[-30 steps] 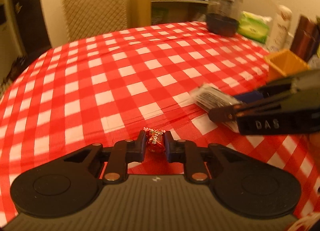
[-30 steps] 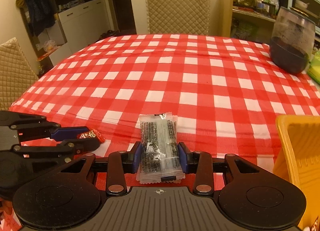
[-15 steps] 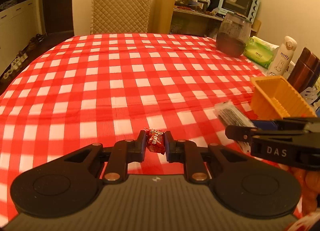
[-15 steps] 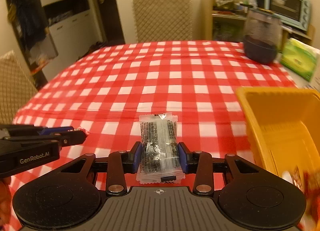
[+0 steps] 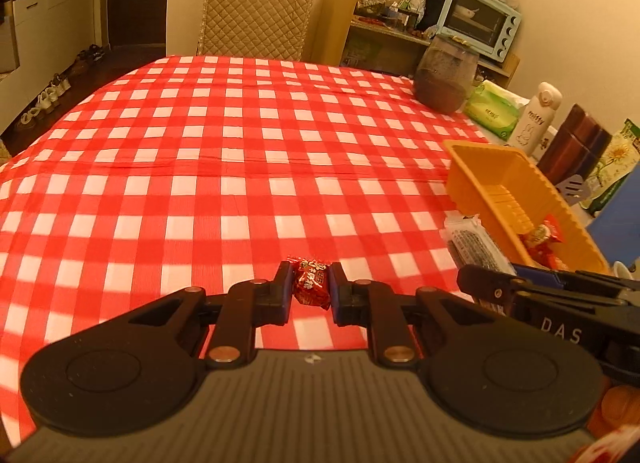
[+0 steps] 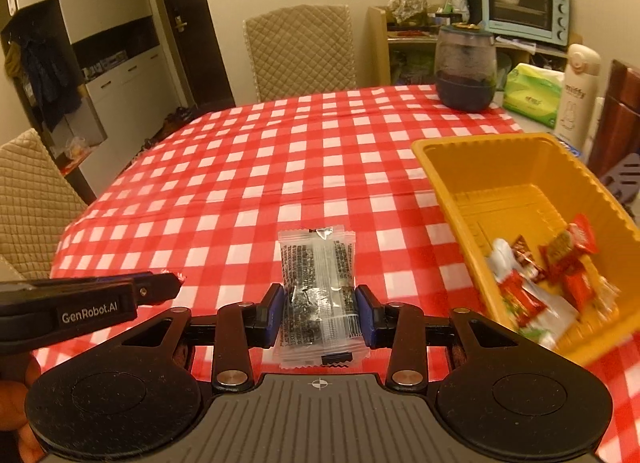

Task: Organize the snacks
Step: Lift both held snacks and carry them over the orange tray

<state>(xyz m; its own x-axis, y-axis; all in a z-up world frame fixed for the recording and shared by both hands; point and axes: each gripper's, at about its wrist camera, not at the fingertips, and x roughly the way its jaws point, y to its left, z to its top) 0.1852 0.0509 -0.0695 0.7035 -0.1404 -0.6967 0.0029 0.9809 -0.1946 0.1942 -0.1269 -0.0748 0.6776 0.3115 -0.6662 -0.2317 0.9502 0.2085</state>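
My left gripper is shut on a small red wrapped candy, held above the checked tablecloth. Shut on a clear packet of dark seeds, my right gripper holds it upright between its blue pads. The orange bin stands to the right of both grippers, with several red wrapped snacks in its near end. In the left wrist view the bin lies right of the candy, and the right gripper with the seed packet crosses the lower right. The left gripper shows at the right wrist view's lower left.
A dark glass jar, a green tissue pack, a white flask and a dark brown box line the table's far right. Quilted chairs stand at the far end and at the left. The red checked table spreads left.
Both grippers have risen and swung right toward the orange bin, each keeping its snack. The bin and the snacks in it have come into fuller view.
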